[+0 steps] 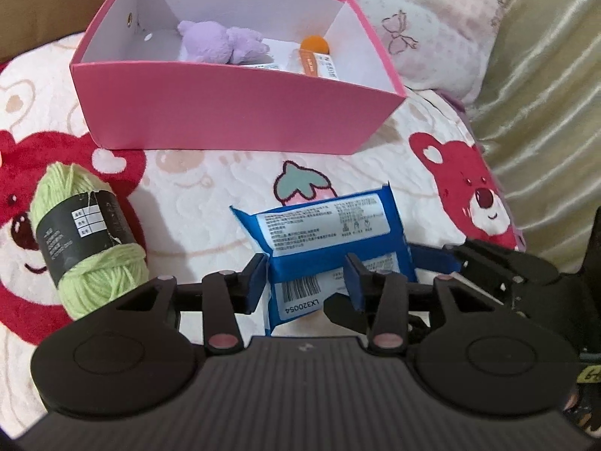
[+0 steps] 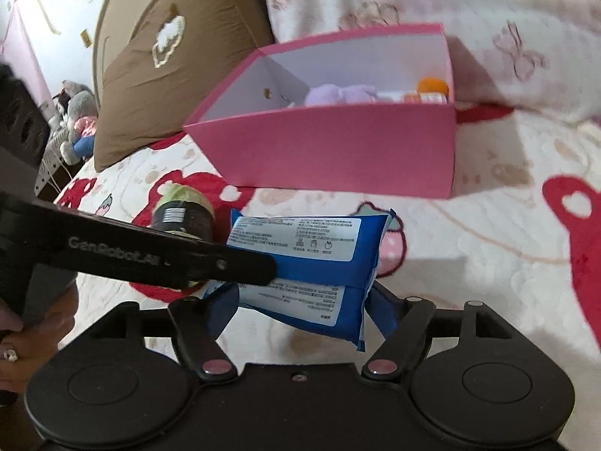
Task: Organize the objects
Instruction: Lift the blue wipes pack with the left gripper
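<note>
One bear-print blanket [image 1: 210,195] covered the whole work surface. At its far edge, in the right wrist view, a brown pillow [image 2: 169,56] stood behind the box's left corner.

An open pink box [image 1: 233,112] stood on the blanket beyond the other items, with nothing between it and the pack. A green yarn ball [image 1: 90,233] with a dark band lay left of the pack, near it but apart, its long axis slanting toward the box.

The blue pack [image 1: 323,225] sat on the near side of the box, label side up. Its long axis ran across both views, and it was creased along its length. The barcode part faced the left camera.

The left gripper [image 1: 306,282] had its jaws narrowly parted at the crease. Whether they pinched the pack could not be told. The right gripper [image 2: 302,308] was released, with jaws wide. The pack's lower fold sat between them and the pads were just beside its short edges.

Inside the box lay a purple plush [image 1: 221,41]. To the plush's right was an orange-capped tube [image 1: 311,60].
</note>
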A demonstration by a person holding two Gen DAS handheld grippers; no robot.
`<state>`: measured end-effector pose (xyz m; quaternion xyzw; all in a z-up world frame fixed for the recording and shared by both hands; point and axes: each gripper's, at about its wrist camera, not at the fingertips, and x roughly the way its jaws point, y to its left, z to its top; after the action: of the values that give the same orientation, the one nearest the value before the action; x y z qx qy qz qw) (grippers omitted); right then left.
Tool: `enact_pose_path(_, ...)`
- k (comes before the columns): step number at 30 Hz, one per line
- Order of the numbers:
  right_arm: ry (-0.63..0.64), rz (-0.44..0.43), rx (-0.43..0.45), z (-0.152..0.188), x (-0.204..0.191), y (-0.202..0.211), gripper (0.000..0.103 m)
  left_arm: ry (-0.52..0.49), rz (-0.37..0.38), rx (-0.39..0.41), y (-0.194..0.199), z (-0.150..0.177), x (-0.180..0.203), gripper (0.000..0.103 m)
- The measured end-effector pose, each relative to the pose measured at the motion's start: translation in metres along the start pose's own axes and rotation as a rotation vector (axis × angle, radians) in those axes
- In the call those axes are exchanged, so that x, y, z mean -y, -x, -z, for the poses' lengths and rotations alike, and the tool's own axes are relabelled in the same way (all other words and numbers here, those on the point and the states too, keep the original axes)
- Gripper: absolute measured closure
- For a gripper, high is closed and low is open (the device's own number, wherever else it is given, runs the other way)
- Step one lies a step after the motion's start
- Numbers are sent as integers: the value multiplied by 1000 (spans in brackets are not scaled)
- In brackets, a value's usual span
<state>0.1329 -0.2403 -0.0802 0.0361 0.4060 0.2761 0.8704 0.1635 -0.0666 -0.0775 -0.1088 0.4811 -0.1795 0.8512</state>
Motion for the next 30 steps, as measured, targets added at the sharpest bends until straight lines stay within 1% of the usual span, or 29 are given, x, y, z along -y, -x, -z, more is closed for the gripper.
enact_pose_path(2,9,16,14,1,-8,5,21,0,10,3,6,2,1,61)
enact_pose_path(4,-20,29,19,2,-12,9,18,6,28,1,11,3,1,60)
enact_pose_path(12,-30,119,56,3,-38,23,15,-28,49,-1,34,2,9,58)
enact_pose_path(14,-32,143,50,-1,-47,27,15,-35,43,-2,42,1,9,55)
enact_pose_path(16,-25,149,56,-4,-57,32,14,-39,33,-13,48,0,10,55)
enact_pose_path(18,-15,153,60,-6,-67,37,12,-37,38,-21,55,-1,9,55)
enact_pose_path(22,2,207,31,-13,-82,37,12,-31,52,-37,67,-2,9,54)
enact_pose_path(24,-12,210,24,-17,-84,39,12,-32,49,-34,73,-4,8,53)
enact_pose_path(27,-37,187,27,-23,-87,44,12,-43,46,-36,83,-10,9,53)
enact_pose_path(30,-26,187,34,-28,-94,49,12,-57,39,-47,92,-18,10,53)
